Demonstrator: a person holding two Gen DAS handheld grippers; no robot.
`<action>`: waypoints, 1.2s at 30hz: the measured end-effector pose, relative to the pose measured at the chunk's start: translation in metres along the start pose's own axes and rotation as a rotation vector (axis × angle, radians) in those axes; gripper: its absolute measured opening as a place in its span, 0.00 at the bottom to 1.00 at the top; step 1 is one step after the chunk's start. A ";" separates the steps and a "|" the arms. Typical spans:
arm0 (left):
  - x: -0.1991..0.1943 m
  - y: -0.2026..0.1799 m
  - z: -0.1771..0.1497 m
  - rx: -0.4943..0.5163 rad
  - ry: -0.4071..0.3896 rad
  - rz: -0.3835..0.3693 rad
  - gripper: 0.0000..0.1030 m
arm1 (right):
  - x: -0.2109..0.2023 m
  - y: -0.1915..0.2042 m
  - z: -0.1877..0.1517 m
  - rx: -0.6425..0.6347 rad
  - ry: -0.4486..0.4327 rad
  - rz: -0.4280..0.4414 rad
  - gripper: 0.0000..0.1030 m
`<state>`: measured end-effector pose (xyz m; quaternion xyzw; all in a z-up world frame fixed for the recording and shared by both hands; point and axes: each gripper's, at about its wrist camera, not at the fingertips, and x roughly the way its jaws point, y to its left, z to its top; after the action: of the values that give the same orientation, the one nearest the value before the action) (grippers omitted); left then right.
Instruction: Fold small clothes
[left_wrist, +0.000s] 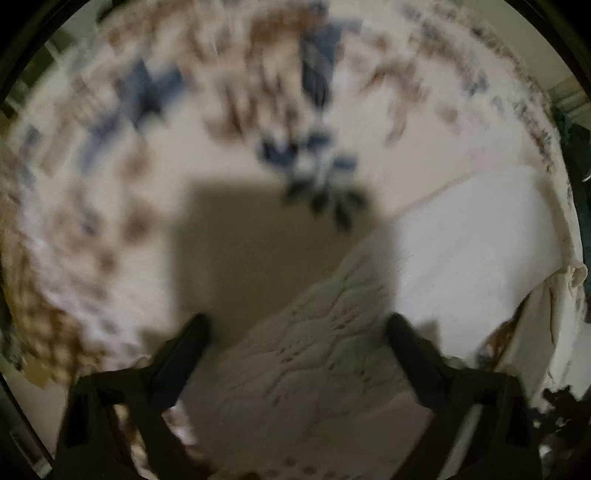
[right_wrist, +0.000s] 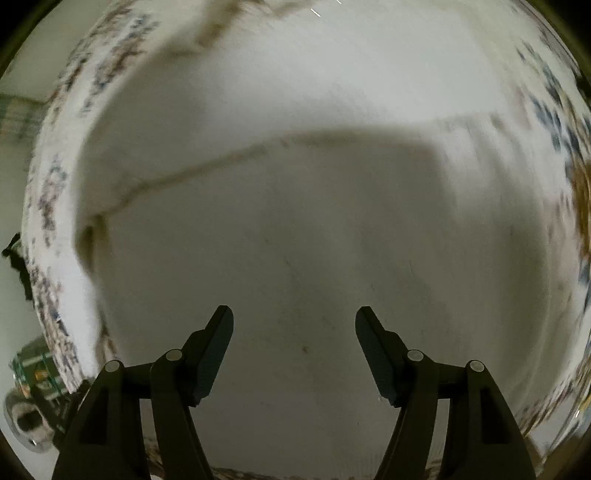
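Left wrist view: the left gripper (left_wrist: 297, 325) is seen with jaws spread wide, nothing held, poised over a pale knitted garment (left_wrist: 310, 354) whose openwork, scalloped fabric runs between the fingers toward the near edge of the patterned bedspread (left_wrist: 110, 155). The right gripper (right_wrist: 294, 317) is likewise parted and empty, above a smooth white cloth (right_wrist: 295, 229) with a thin seam. A grasp appears to be in preparation; a hem or corner would next have to be pinched. Motion blur obscures the blue-and-brown print.
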<state>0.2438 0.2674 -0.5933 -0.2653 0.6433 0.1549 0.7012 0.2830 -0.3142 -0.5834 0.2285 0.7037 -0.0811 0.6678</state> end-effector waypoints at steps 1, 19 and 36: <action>0.001 -0.003 0.000 0.004 -0.024 0.008 0.72 | 0.004 -0.002 -0.003 0.010 0.010 -0.002 0.68; -0.103 0.051 0.126 -0.176 -0.345 -0.205 0.27 | 0.018 0.070 -0.027 -0.134 -0.064 -0.024 0.72; -0.022 0.026 0.128 -0.482 -0.362 -0.227 0.55 | -0.017 0.025 -0.045 -0.072 -0.226 -0.347 0.79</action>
<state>0.3318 0.3646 -0.5721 -0.4620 0.4193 0.2682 0.7340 0.2529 -0.2770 -0.5573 0.0692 0.6556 -0.1949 0.7262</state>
